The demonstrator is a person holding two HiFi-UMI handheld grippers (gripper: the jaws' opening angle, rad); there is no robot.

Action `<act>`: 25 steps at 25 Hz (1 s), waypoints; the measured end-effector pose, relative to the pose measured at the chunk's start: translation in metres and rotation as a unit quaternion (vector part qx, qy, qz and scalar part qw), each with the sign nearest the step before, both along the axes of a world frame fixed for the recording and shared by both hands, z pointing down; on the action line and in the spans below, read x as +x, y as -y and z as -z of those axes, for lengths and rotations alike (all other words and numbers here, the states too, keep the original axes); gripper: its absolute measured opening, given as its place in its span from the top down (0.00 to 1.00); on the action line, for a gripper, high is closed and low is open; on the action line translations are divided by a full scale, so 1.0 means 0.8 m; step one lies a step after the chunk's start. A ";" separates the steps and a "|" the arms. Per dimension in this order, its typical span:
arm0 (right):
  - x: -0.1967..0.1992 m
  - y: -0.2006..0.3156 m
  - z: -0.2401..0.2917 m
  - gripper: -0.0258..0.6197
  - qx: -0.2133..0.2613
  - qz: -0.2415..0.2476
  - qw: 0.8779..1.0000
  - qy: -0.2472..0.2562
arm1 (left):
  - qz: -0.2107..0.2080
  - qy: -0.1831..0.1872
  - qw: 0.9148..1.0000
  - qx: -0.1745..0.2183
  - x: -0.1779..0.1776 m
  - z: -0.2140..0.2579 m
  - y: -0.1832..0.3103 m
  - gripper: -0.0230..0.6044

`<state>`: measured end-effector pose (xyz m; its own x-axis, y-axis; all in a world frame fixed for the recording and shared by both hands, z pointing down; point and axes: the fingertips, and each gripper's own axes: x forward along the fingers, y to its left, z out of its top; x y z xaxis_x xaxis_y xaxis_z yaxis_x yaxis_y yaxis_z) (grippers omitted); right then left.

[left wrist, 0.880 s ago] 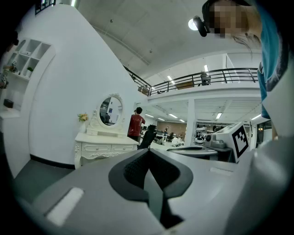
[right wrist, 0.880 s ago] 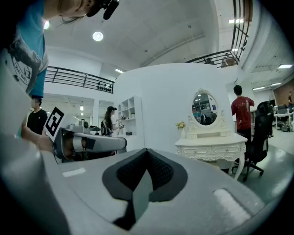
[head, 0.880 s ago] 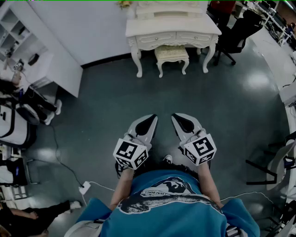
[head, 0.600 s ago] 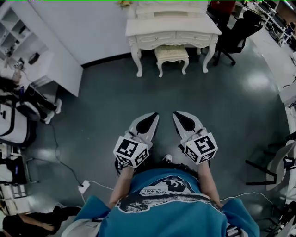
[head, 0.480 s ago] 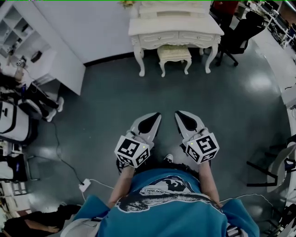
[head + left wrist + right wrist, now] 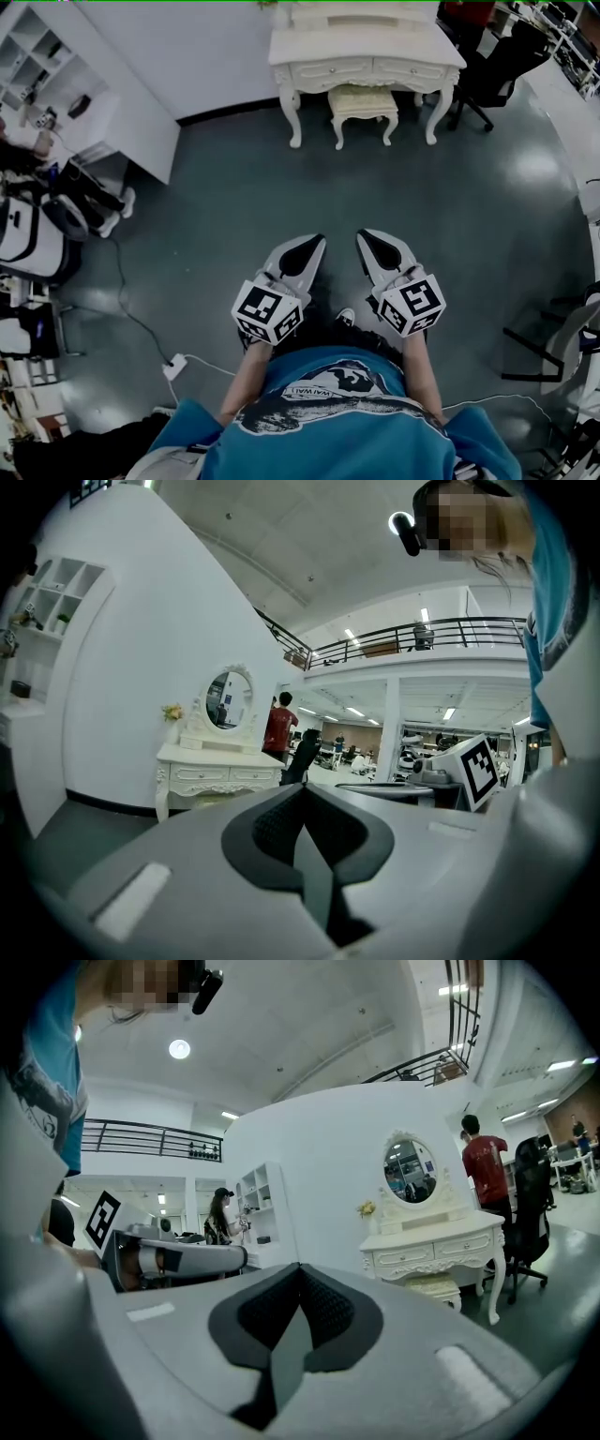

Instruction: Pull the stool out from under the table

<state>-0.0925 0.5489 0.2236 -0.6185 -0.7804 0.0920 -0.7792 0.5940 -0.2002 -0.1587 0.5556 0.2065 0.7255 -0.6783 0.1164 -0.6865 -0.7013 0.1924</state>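
Plainly at the approach step, with nothing grasped yet. Left gripper [image 6: 313,241] and right gripper [image 6: 364,235] side by side, both closed on nothing, pointing roughly level. Stool [image 6: 363,101] well ahead of both, tucked between the front legs of the worktop [image 6: 366,45], across the floor [image 6: 281,178]. Next, probably: closing that gap, opening the jaws, then seizing the seat edge or a leg.

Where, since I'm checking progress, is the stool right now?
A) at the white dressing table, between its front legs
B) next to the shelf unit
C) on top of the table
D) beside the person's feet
A: the stool stands between the front legs of the white dressing table.
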 end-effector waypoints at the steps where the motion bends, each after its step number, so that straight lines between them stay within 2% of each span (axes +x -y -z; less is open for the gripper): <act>1: -0.002 0.002 -0.002 0.96 -0.002 0.002 1.000 0.000 | 0.002 -0.001 1.000 -0.002 -0.001 -0.001 0.004 0.94; 5: -0.002 0.020 -0.002 0.96 -0.004 0.006 1.000 0.007 | 0.010 -0.010 1.000 -0.006 -0.001 -0.001 0.022 0.94; 12: -0.008 0.086 -0.011 0.96 -0.012 -0.001 1.000 0.010 | -0.006 -0.007 1.000 -0.010 -0.004 -0.008 0.087 0.94; 19: -0.010 0.205 -0.006 0.96 -0.013 -0.022 1.000 0.011 | -0.025 -0.006 1.000 -0.005 -0.011 -0.005 0.212 0.94; 25: -0.023 0.311 0.000 0.96 -0.023 -0.040 0.999 0.013 | -0.030 -0.007 1.000 0.001 -0.034 0.008 0.330 0.94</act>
